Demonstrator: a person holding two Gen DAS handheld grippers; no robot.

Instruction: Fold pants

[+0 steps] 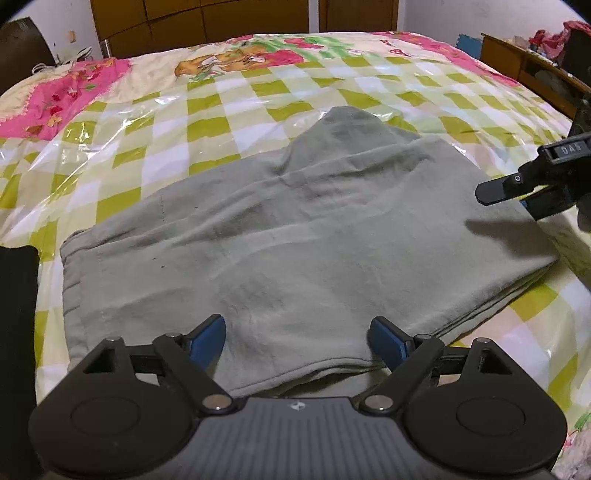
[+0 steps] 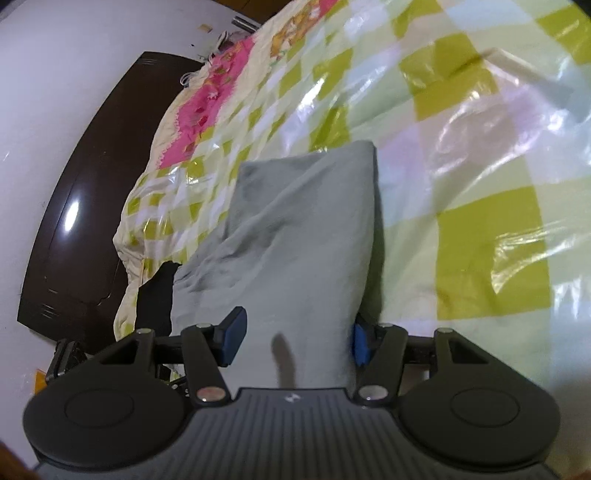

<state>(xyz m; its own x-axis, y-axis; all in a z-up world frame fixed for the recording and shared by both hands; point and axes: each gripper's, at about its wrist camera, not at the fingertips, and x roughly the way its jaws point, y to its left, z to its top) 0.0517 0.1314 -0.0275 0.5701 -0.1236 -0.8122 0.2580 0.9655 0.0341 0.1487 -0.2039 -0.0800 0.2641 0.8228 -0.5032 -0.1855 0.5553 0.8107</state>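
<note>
Grey-green pants (image 1: pixel 303 236) lie part-folded on the checked bedspread (image 1: pixel 207 107). Left gripper (image 1: pixel 297 341) hangs spread wide over the near hem, empty. Right gripper (image 2: pixel 295 338) straddles the folded end, pads not pinching. I'd grab all layers evenly before flipping. Only lettering: "DA"-something on the right gripper, unreadable otherwise.

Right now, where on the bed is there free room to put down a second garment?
Free: the checked cover between the pants and the headboard, and a strip beyond the pants' far side. Crowded: the near edge, where the left gripper, right gripper and a black item sit.
</note>
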